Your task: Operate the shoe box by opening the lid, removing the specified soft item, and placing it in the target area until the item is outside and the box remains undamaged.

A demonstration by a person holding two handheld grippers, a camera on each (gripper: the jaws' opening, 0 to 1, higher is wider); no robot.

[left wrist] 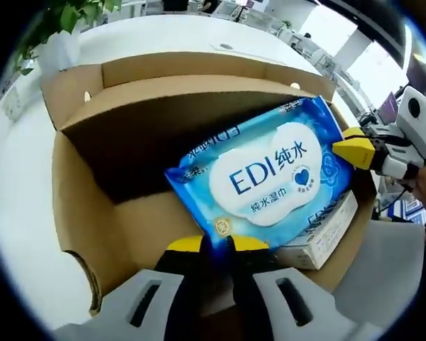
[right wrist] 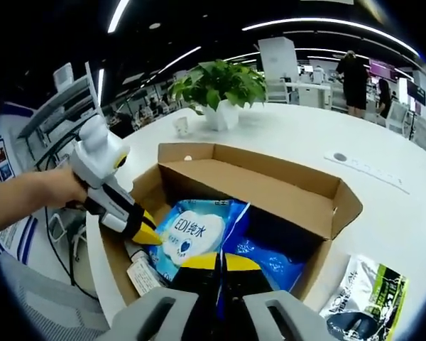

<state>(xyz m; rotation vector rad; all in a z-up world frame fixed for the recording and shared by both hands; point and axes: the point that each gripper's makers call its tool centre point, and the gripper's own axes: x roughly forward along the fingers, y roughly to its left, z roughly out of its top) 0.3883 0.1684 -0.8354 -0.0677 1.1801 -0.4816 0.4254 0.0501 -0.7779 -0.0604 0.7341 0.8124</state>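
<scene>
The brown cardboard shoe box (left wrist: 85,213) stands open on a white table, its lid flap folded back. A blue soft pack of wet wipes (left wrist: 270,174) printed "EDI" is tilted up above the inside of the box. My left gripper (left wrist: 216,245) is shut on the pack's near corner. My right gripper (left wrist: 355,151) enters from the right and pinches the opposite edge. In the right gripper view the box (right wrist: 270,186) lies ahead, my right gripper (right wrist: 220,263) is shut on the creased pack (right wrist: 195,234), and my left gripper (right wrist: 143,231), held by a hand, grips its left edge.
A white carton (left wrist: 314,241) lies in the box under the pack. A green-and-black packet (right wrist: 369,295) lies on the table (right wrist: 383,192) right of the box. A potted plant (right wrist: 216,85) and a paper cup (right wrist: 179,126) stand behind it. A person (right wrist: 355,74) stands far off.
</scene>
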